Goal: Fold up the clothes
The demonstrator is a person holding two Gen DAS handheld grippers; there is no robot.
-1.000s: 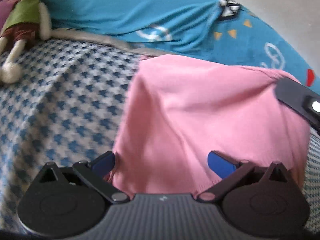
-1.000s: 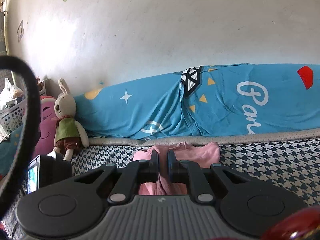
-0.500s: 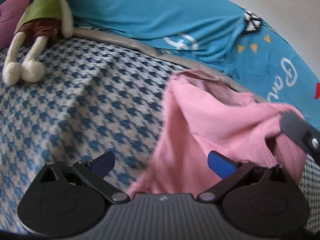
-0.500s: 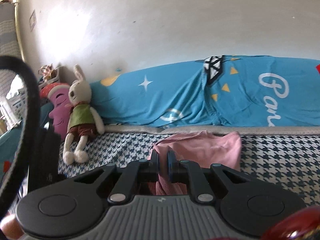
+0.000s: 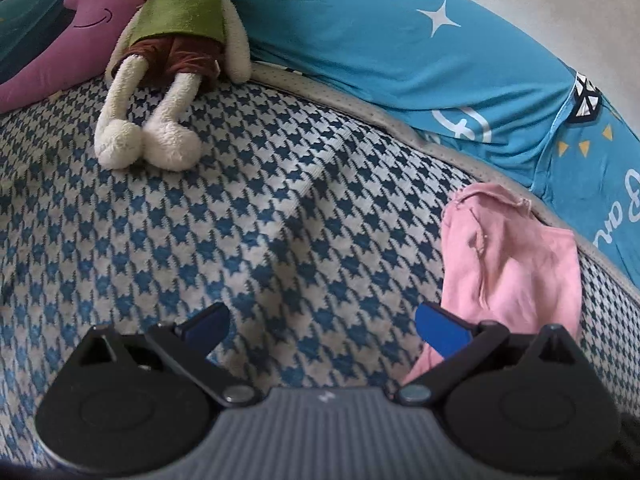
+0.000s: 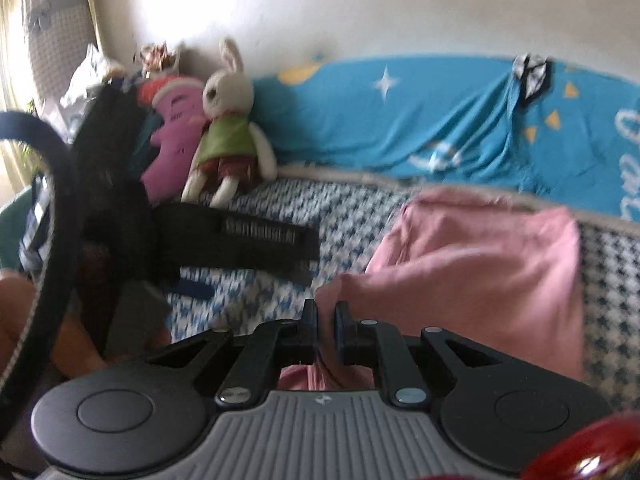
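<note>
The pink shirt (image 6: 480, 264) lies on the checked bed cover (image 5: 280, 208), near the blue blanket (image 5: 400, 52). The right gripper (image 6: 327, 328) pinches a fold of its near edge. The left gripper (image 5: 322, 326) stands wide and empty over the cover, beside the shirt.

Soft daylight from upper left in the right wrist view, blowing out the wall (image 6: 192, 4) to white glare. Motion blur throughout that view, worst on the pink cloth (image 6: 480, 264). Left wrist view sharp, evenly lit, faint shadows on the bedspread (image 5: 260, 220). Fisheye bending and dark corners in both.
</note>
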